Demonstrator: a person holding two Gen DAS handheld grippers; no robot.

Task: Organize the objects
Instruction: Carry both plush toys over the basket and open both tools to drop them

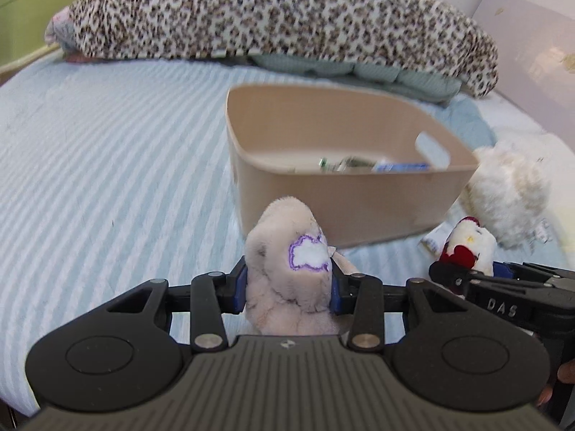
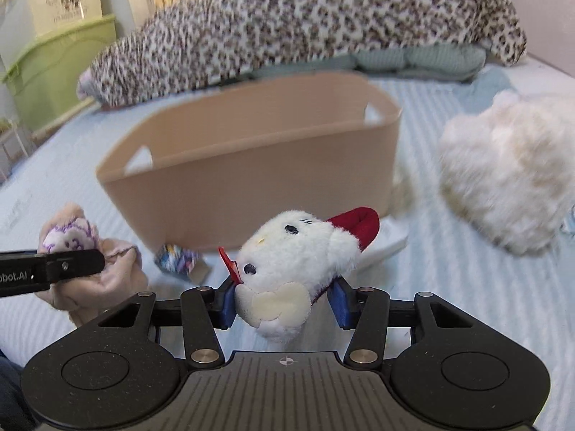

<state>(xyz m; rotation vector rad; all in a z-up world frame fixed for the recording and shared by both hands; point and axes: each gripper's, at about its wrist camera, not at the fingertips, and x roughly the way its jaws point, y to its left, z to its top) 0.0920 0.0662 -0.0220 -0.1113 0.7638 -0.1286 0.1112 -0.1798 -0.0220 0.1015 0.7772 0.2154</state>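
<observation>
My left gripper (image 1: 288, 287) is shut on a pale pink plush toy (image 1: 287, 251) with a purple-edged white patch, held above the bed in front of a beige plastic bin (image 1: 345, 212). My right gripper (image 2: 284, 303) is shut on a white plush cat (image 2: 294, 251) with a red bow, also held before the bin (image 2: 251, 179). The cat plush shows at the right in the left wrist view (image 1: 467, 248). The pink plush shows at the left in the right wrist view (image 2: 72, 237). The bin holds a few small packets (image 1: 359, 165).
A fluffy white plush (image 2: 503, 176) lies on the striped blue bedspread (image 1: 107, 143) right of the bin. A small patterned packet (image 2: 179, 260) lies in front of the bin. A leopard-print pillow (image 1: 273, 14) lies behind it. Green storage boxes (image 2: 54, 61) stand far left.
</observation>
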